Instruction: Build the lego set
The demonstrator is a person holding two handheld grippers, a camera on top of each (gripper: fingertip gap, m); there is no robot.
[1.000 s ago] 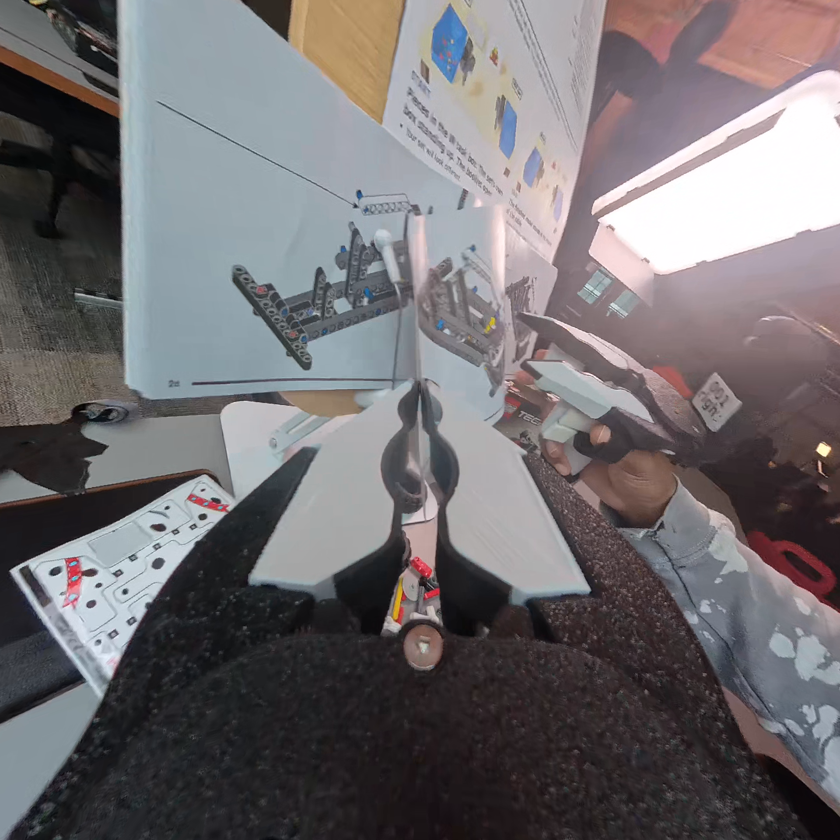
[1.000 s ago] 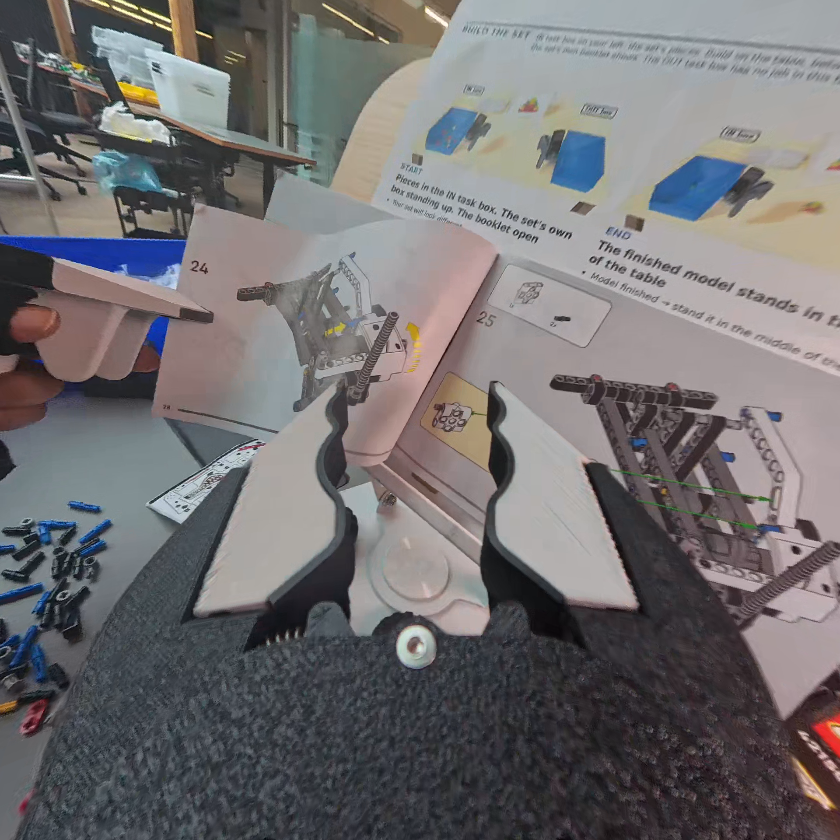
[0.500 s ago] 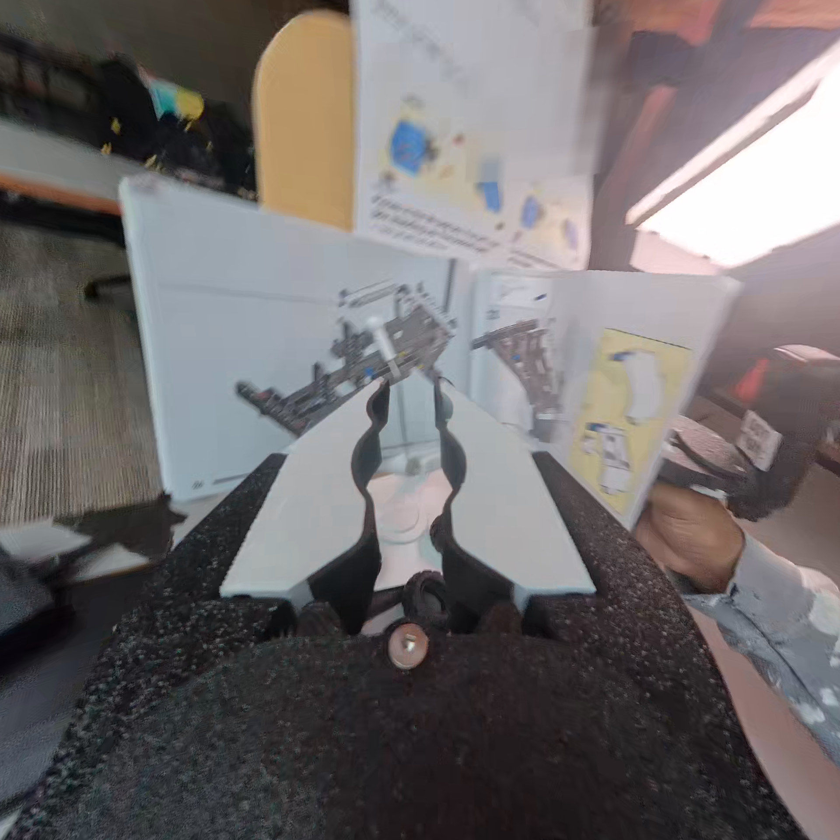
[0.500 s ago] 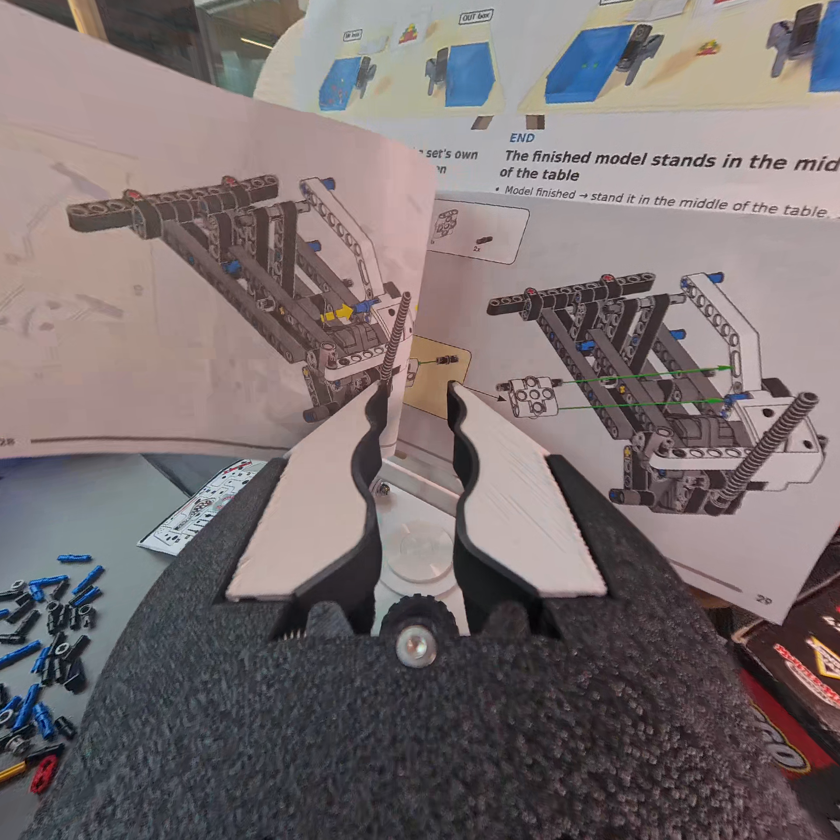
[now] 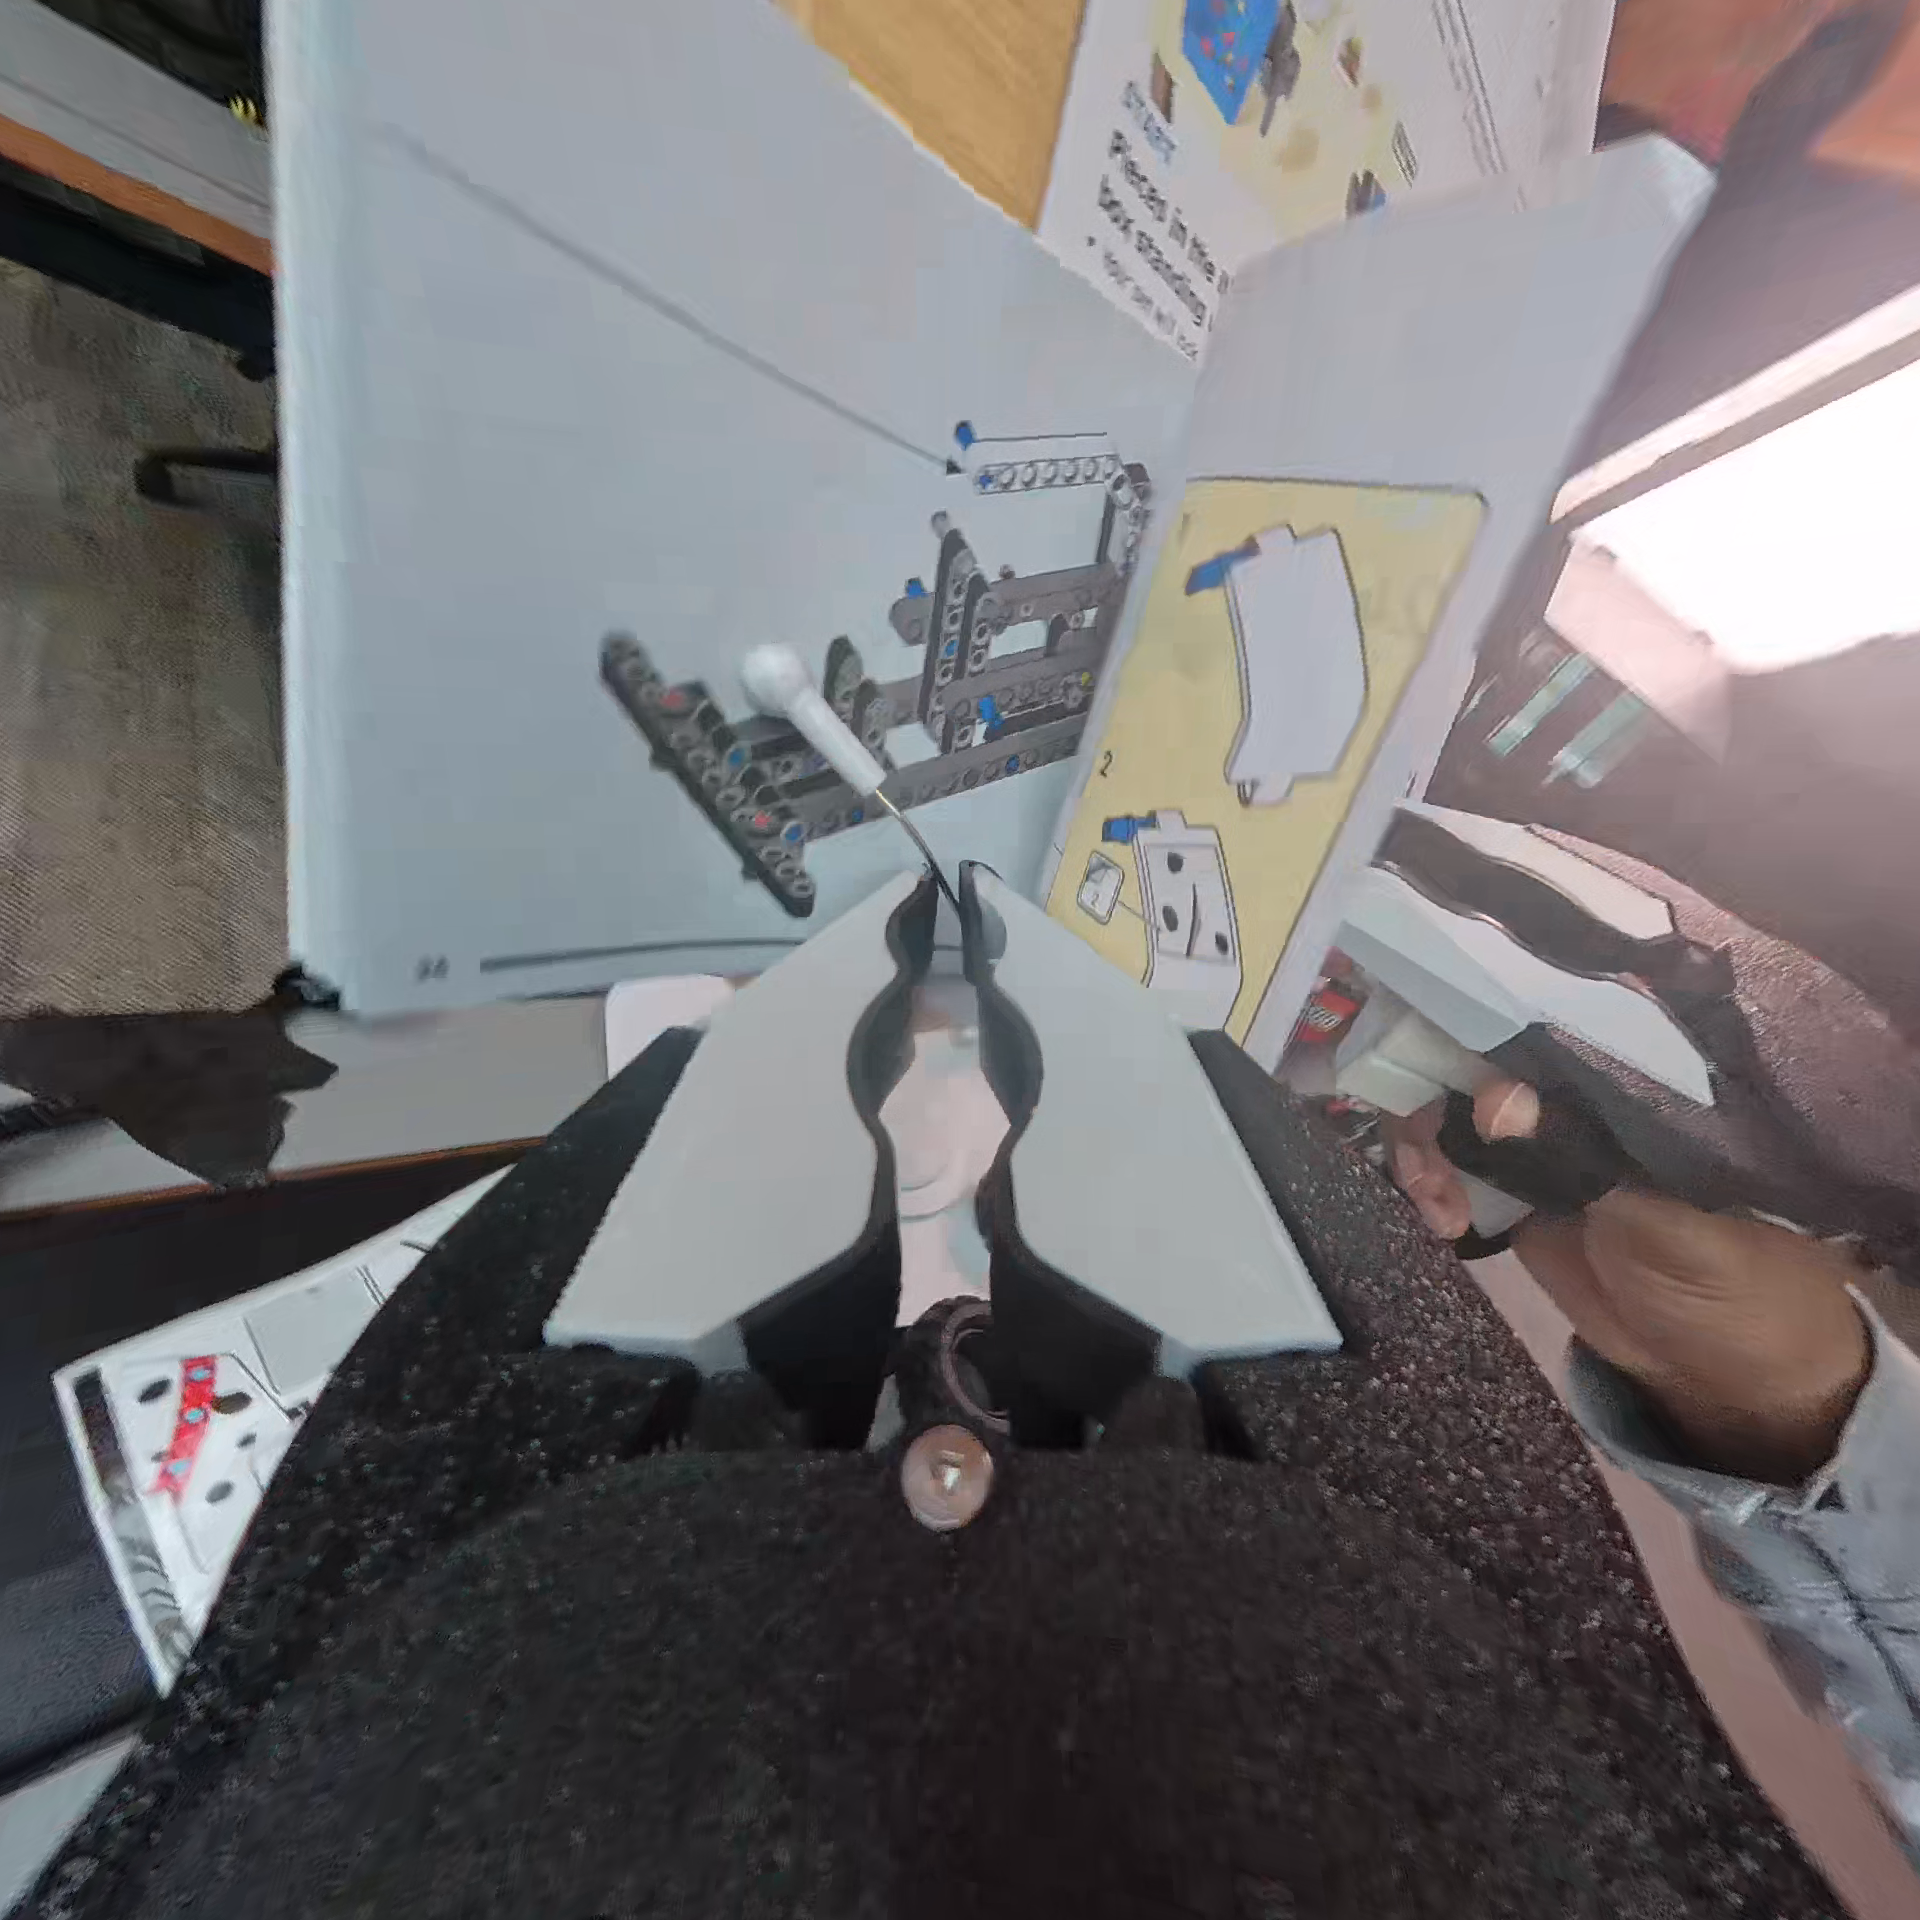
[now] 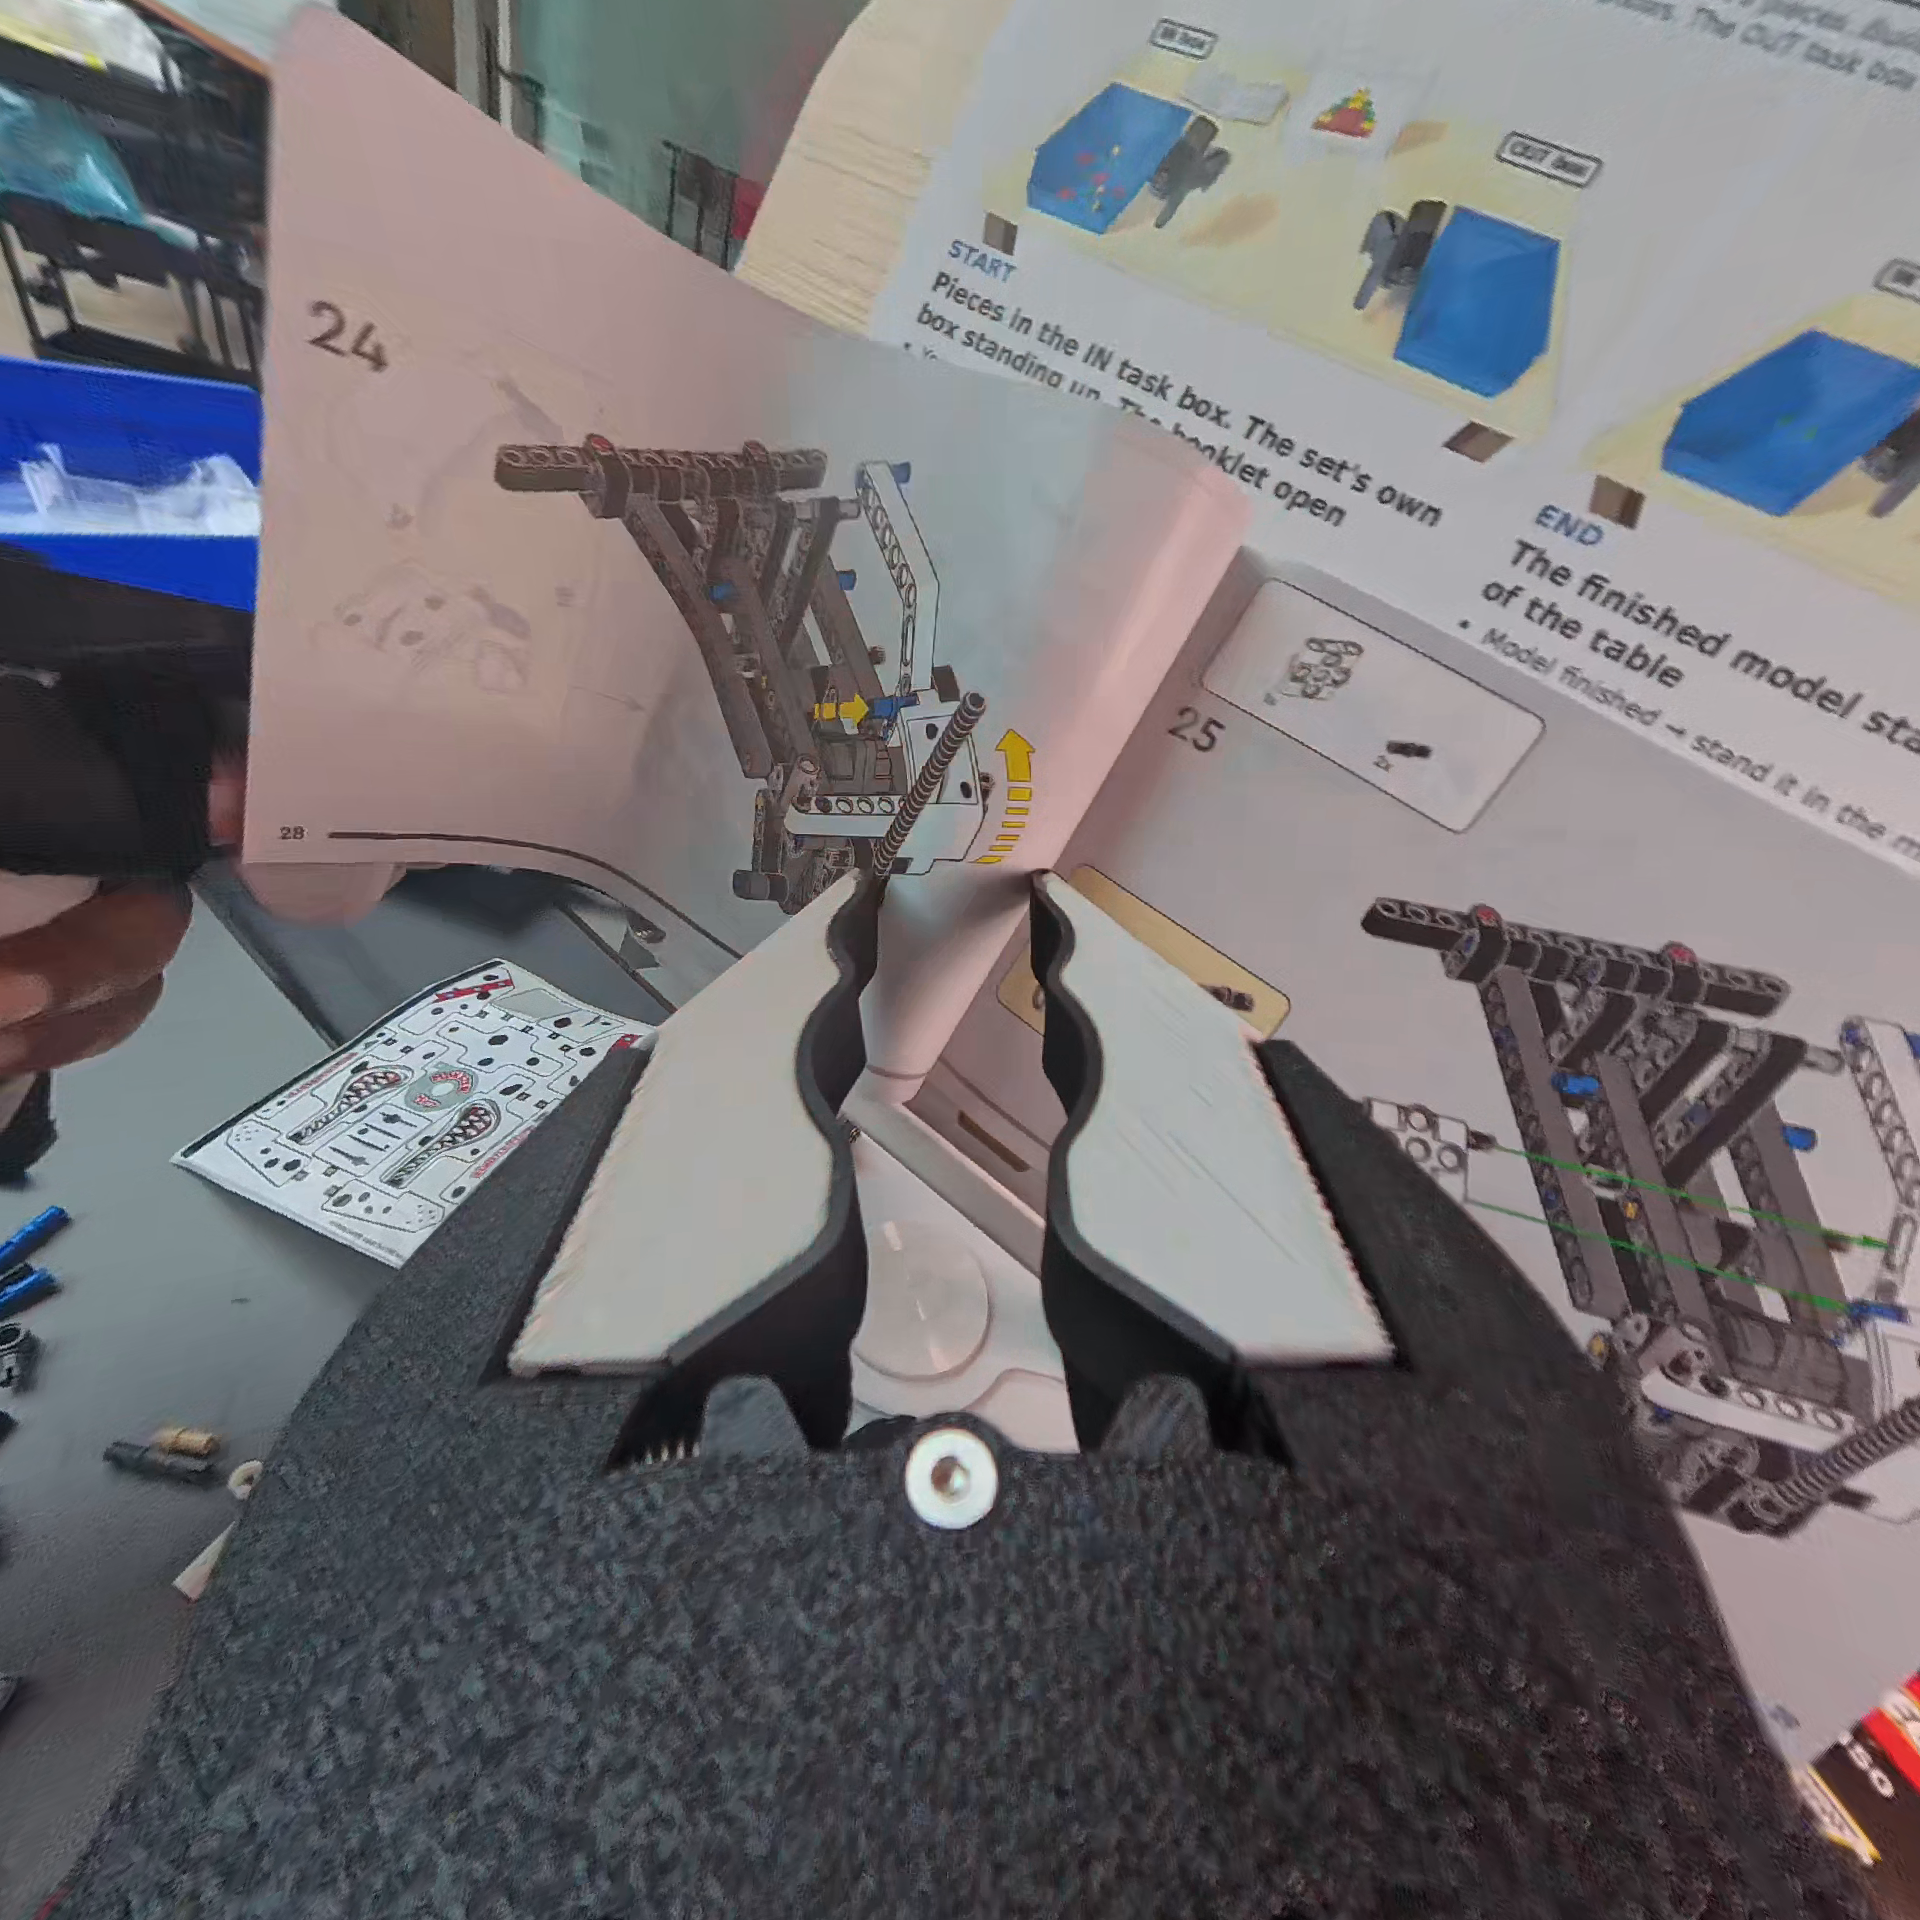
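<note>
the left gripper (image 5: 943,883) is nearly clenched with nothing clearly in its grasp, the right gripper (image 6: 948,894) released around a standing page of the propped booklet (image 6: 623,582), likely to find the step, loose lego pieces (image 6: 31,1278) at nine o'clock.

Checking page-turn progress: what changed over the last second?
The left gripper, shut on a booklet page a second ago, released it, then narrowed again by its lower corner; grip unclear. The right gripper stayed open; the sticker sheet stayed put.
</note>
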